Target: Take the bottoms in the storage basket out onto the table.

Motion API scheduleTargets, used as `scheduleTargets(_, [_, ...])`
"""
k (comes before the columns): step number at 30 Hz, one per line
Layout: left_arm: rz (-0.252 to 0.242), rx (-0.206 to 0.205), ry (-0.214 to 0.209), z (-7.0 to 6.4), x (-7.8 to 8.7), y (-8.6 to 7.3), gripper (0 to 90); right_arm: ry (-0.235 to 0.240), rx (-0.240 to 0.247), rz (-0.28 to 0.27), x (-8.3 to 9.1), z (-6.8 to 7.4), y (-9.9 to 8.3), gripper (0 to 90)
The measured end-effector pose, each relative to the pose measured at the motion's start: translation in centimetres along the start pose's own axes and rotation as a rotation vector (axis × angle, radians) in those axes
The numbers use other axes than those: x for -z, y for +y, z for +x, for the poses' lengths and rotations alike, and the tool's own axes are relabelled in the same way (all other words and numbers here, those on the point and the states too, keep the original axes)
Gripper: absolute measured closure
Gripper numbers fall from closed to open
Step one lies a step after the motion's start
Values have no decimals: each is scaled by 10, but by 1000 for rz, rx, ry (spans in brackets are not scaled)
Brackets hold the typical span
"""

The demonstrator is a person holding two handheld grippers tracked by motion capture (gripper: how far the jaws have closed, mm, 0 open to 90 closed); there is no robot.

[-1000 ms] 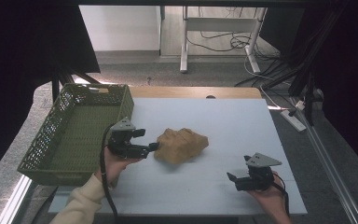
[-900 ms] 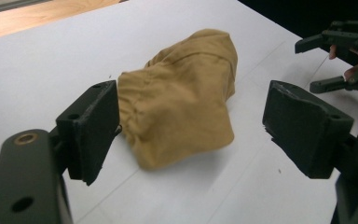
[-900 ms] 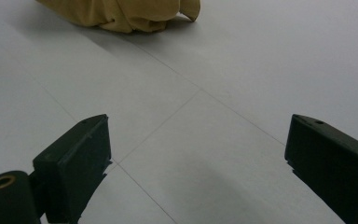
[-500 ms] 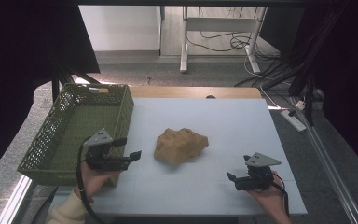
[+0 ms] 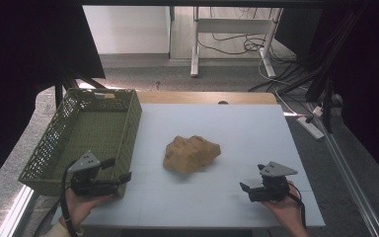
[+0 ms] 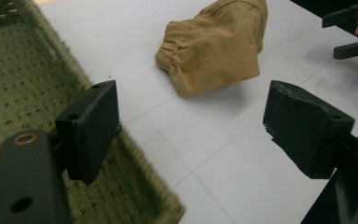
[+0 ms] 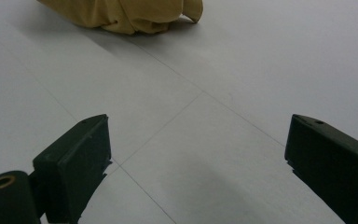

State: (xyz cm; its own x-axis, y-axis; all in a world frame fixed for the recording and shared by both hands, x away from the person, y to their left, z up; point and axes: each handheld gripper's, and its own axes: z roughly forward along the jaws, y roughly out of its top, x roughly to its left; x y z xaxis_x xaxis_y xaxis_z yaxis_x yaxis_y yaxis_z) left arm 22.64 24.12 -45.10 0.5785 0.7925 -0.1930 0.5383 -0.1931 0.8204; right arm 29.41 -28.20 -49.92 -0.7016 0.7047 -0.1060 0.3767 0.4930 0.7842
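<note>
A crumpled tan cloth [image 5: 191,153] lies in a heap in the middle of the white table [image 5: 217,123]. My left gripper [image 5: 117,169] is open and holds nothing; it hovers at the near right corner of the green mesh basket [image 5: 134,123], well left of the cloth. In the left gripper view its jaws [image 6: 193,116] stand wide apart, with the cloth [image 6: 214,46] ahead and the basket [image 6: 18,79] to the left. My right gripper [image 5: 250,178] is open near the table's front right, pointing left. Its own view has the open jaws [image 7: 198,130] over bare table and the cloth [image 7: 130,11] far ahead.
The basket is empty and overhangs the table's left side. A wooden strip [image 5: 202,97] borders the table's far edge. Beyond it are a desk leg [image 5: 195,44] and cables on the floor. The right gripper [image 6: 354,32] appears far off in the left gripper view.
My left gripper has drawn back from the cloth, moving left and toward the person to the basket's near corner. The cloth and right gripper have stayed put.
</note>
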Motion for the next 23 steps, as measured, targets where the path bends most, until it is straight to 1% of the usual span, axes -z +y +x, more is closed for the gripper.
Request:
scheduleTargets(6, [-6, 12, 8, 4, 2, -2, 190, -1, -1, 0, -1, 0, 0, 67])
scheduleTargets(12, [-5, -2, 7, 2, 2, -1, 186, -2, 1, -1, 0, 0, 0, 67])
scheduleTargets(23, [-10, -3, 1, 1, 3, 0, 186, -3, -3, -6, 1, 0, 0, 67])
